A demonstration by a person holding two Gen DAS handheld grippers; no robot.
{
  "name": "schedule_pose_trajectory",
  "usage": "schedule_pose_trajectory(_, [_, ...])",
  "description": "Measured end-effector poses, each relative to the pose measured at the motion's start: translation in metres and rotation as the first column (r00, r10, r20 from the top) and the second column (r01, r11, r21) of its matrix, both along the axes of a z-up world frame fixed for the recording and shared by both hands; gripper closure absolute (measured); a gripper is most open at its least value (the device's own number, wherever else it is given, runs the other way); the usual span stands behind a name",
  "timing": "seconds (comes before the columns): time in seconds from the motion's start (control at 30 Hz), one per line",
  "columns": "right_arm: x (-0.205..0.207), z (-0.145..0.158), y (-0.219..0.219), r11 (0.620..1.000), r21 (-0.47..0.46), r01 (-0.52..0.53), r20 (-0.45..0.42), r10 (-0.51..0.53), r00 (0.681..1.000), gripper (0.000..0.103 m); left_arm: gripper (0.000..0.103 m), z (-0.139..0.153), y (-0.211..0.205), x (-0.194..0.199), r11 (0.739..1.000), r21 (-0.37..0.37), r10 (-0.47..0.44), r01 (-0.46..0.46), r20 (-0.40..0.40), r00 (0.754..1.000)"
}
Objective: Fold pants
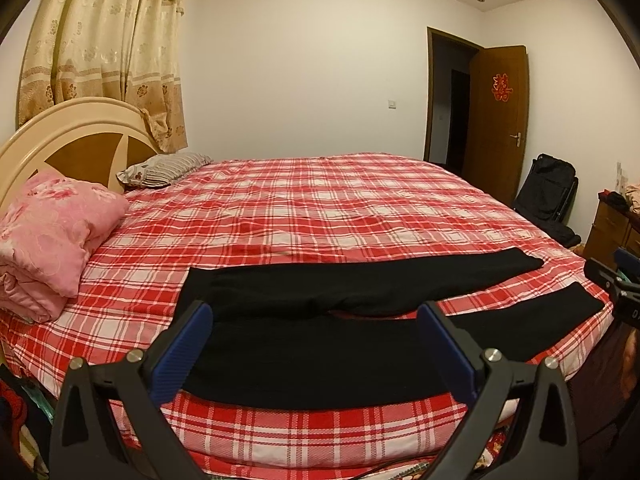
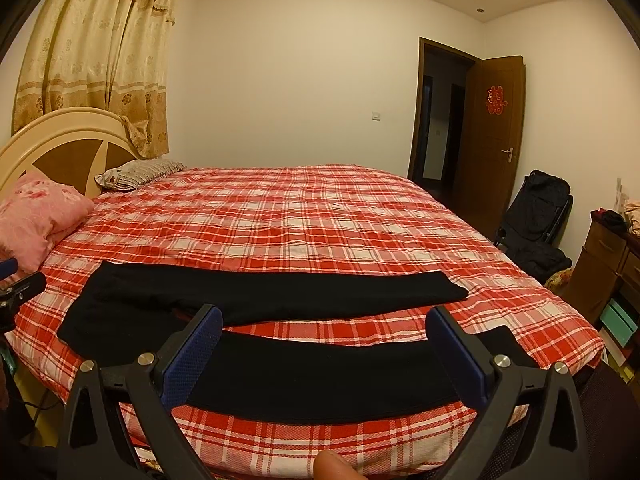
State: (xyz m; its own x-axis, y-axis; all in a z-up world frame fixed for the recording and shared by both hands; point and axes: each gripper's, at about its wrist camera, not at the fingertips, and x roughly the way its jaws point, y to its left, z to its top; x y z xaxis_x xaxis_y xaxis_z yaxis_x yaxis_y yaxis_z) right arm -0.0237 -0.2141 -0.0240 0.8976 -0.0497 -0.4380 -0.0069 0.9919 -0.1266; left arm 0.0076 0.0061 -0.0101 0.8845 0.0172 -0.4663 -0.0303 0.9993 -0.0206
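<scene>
While the black pants (image 1: pixel 320 312) are lying spread flat along the near edge of the bed (image 1: pixel 320 208), both tongs are hovering above them. The left tongs (image 1: pixel 316 316) and the right tongs (image 2: pixel 326 320) are standing wide apart, gripping nothing.

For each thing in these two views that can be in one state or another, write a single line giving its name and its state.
Black pants: unfolded, spread flat on the bed, legs apart.
Left gripper: open, empty, above the pants.
Right gripper: open, empty, above the near leg.
Door: open.
Curtain: drawn shut.
Pink quilt: folded, by the headboard.
Striped pillow: lying flat.
</scene>
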Motion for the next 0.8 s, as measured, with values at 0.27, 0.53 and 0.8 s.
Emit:
schedule_pose_trajectory(0.27, [0.0013, -0.0014, 0.0002, 1.000, -0.001, -0.001, -0.005, 0.001, 1.000, 0.001, 0.000, -0.0022, 0.0018, 0.0032, 1.000, 0.006, 0.005, -0.005, -0.011, 1.000])
schedule_pose_trajectory(0.53, [0.0014, -0.0037, 0.0013, 1.000, -0.006, -0.006, -0.009, 0.006, 1.000, 0.001, 0.000, -0.0040, 0.0027, 0.0058, 1.000, 0.007, 0.007, -0.007, -0.020, 1.000])
schedule_pose_trajectory(0.8, [0.0014, -0.0043, 0.0008, 1.000, -0.006, -0.006, -0.010, 0.006, 1.000, 0.001, 0.000, -0.0044, 0.0031, 0.0063, 1.000, 0.008, 0.007, -0.007, -0.023, 1.000])
